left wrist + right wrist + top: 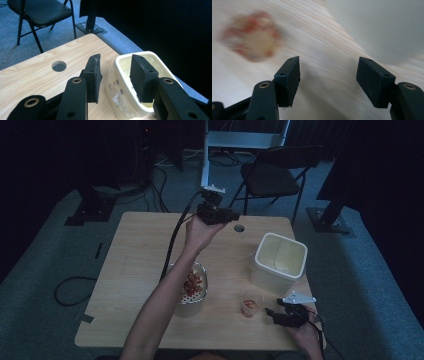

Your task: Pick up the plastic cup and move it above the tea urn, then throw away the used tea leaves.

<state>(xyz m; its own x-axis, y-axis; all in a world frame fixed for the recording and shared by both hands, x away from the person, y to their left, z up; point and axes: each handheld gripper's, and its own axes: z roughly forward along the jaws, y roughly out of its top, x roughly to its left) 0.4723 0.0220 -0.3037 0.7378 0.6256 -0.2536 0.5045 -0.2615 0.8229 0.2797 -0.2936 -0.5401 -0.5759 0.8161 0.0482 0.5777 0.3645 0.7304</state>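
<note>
A person's left hand holds my left gripper (231, 215) raised over the far side of the wooden table (135, 265). Its jaws (116, 60) stand open with nothing between them, and the cream tub (117, 75) lies beyond them. My right gripper (272, 312) sits low near the table's front right edge, just right of a small clear cup (251, 306) with red pieces in it. In the right gripper view its jaws (328, 63) are open over bare wood, and the cup (249, 35) is a blur at upper left.
A metal bowl (192, 287) with red pieces stands under the left forearm. The open cream tub (280, 257) is at the right. A round hole (239, 227) pierces the tabletop near its far edge. A folding chair (275, 172) stands behind the table.
</note>
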